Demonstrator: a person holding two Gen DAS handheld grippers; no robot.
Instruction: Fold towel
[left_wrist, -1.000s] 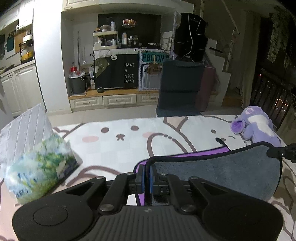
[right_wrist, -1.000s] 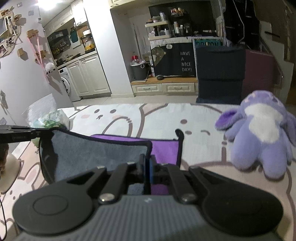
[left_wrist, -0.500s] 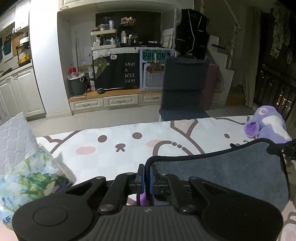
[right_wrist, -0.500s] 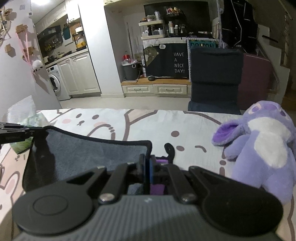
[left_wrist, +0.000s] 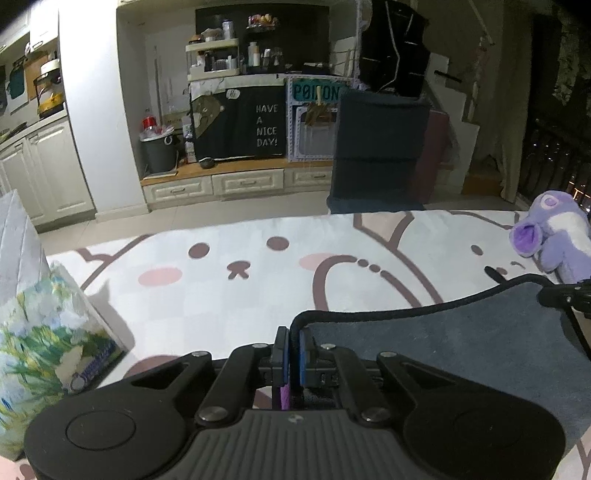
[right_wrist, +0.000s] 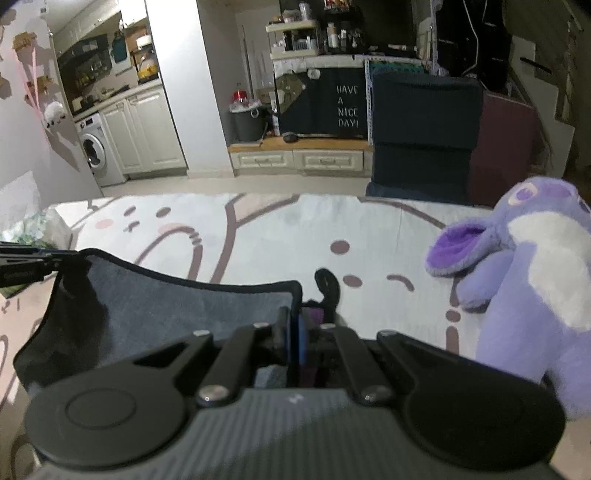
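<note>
Since a second ago both grippers have lifted the towel (left_wrist: 461, 339), so its purple underside has dropped out of sight. The left gripper (left_wrist: 291, 350) and right gripper (right_wrist: 293, 338) each sit clamped on a near corner, the grey cloth's black-bound edge stretched crosswise between them above the bunny-print table cover (left_wrist: 258, 288). Folding likely means carrying both corners forward. Farther right lies a purple plush toy (right_wrist: 528, 266).

Bare tablecloth (left_wrist: 258, 295) ahead, between tissue pack (left_wrist: 48, 332) and plush toy (right_wrist: 524, 273).
</note>
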